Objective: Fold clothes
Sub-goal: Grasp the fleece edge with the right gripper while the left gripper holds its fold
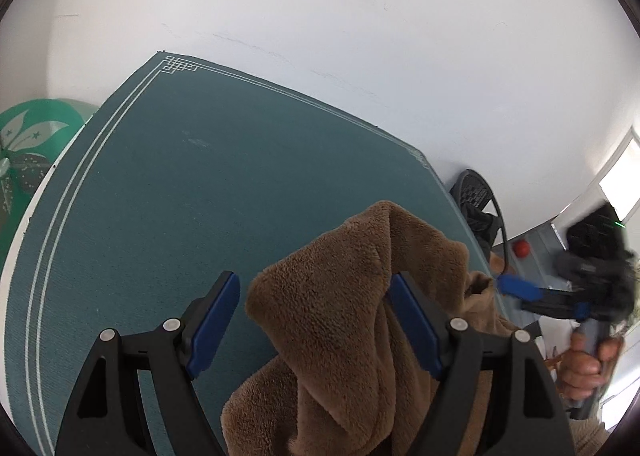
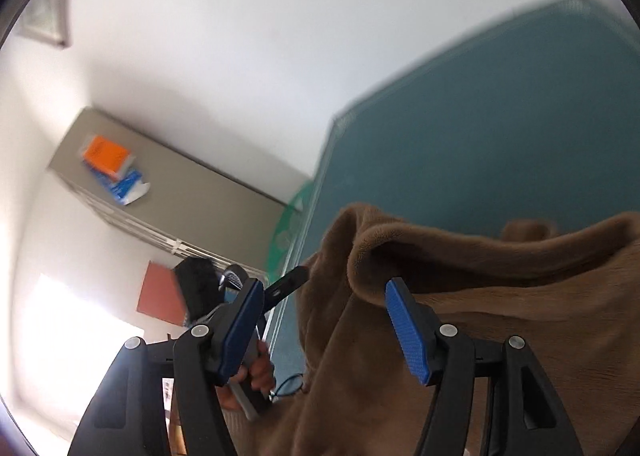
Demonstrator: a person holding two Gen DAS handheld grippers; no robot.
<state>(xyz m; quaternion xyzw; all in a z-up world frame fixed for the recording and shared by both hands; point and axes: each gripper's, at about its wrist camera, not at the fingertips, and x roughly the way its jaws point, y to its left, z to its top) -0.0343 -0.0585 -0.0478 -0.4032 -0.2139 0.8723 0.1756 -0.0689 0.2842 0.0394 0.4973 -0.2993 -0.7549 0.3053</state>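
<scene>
Left gripper is spread wide, blue pads apart; a fold of the brown fleece garment bulges up between the fingers and lies against the right-hand pad, left-hand pad bare. No pinch visible. Right gripper is also spread wide; a rolled edge of the garment drapes over the tip of its right-hand pad, left-hand pad clear of cloth.

Garment sits bunched at lower centre to lower right of the left wrist view, on the near part of the teal mat. The mat's whole left and upper stretch is bare, plenty of room there. White border lines run along the mat's left and far edges, with a knot pattern at the far corner. In the right wrist view the garment fills the lower right, bare mat above it, blurred.

White wall behind the mat. Green patterned round thing at left edge, off the mat. Dark mesh chair back past the mat's right corner, a small red object near it. Right gripper appears at right edge of the left view, a hand gripping its handle.

Right wrist view, left side: grey cabinet with an orange box and a blue-white packet on top. Other hand at lower centre-left.
</scene>
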